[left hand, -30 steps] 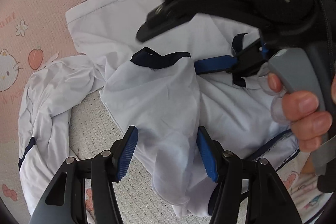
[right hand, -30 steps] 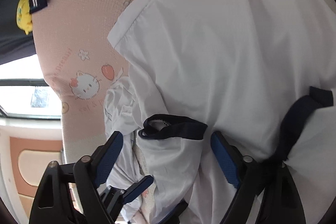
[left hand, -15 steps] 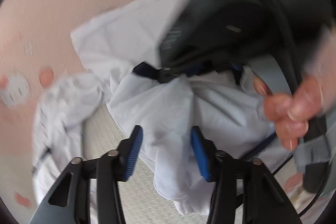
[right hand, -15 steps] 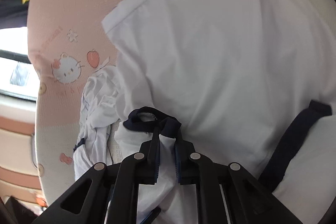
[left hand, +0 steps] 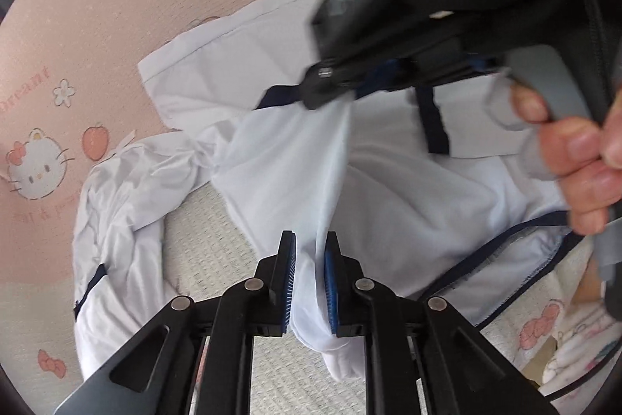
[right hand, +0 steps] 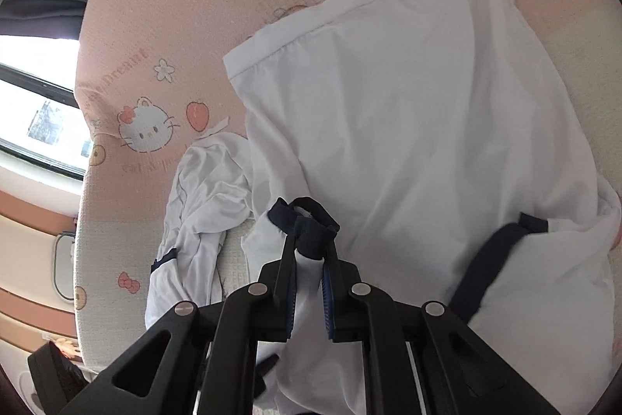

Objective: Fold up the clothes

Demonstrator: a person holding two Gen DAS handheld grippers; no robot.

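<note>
The left gripper (left hand: 310, 259), seen from its own camera, points steeply down, and its two blue-padded fingers (left hand: 288, 283) have just been closing; they now pinch a fold of white cloth between them. Far and to the right in that view, the right gripper (left hand: 330, 84) reaches in from the upper right, its black body tilted downward. A bare hand (left hand: 579, 158) wraps the grey handle of this right gripper, fingers curled around it. From the right gripper's own camera, its fingers (right hand: 324, 292) stand nearly together, clamped on a dark-edged bunch of white cloth that shows between and above the tips.
</note>
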